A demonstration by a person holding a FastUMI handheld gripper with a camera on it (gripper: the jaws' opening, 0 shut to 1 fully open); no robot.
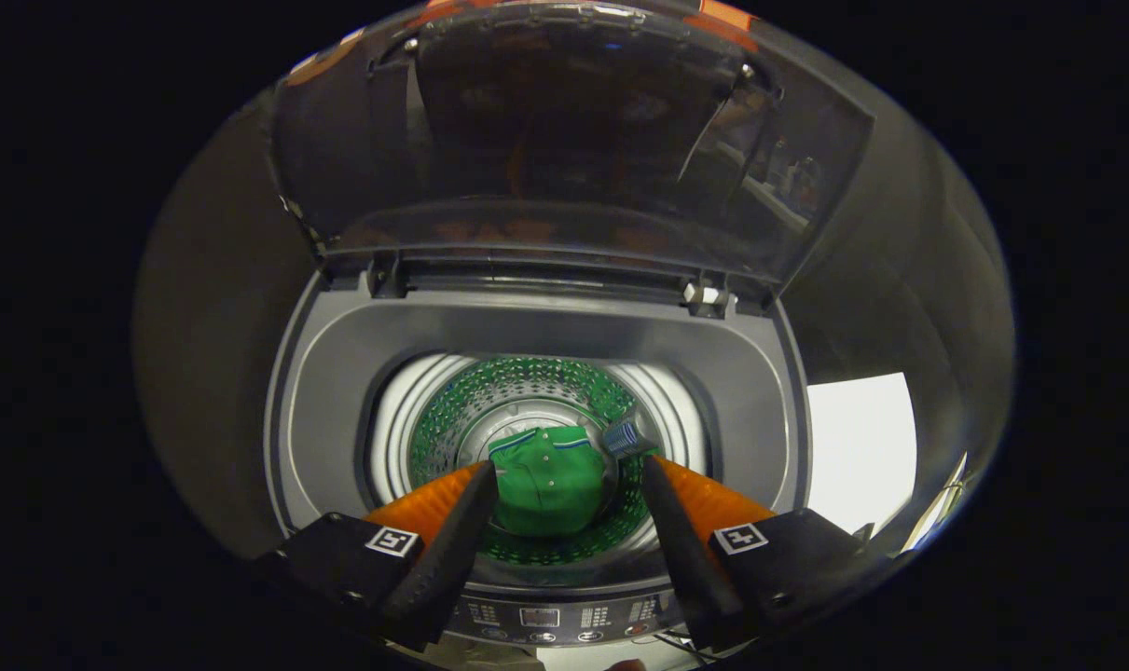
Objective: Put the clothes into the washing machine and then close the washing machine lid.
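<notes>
I look down into a grey top-loading washing machine (pixel 340 391). Its see-through lid (pixel 564 140) stands raised at the back, hinged behind the opening. A green shirt with blue and white trim (pixel 550 480) lies at the bottom of the perforated drum (pixel 527 382). My gripper (pixel 569 471) hangs open above the drum mouth, its fingers (pixel 461 522) spread to either side of the shirt far below. Nothing is held between them.
The control panel (pixel 545 620) runs along the machine's front edge, just under the fingers. A white surface (pixel 858 447) lies to the right of the machine. Dark booth walls surround the rest.
</notes>
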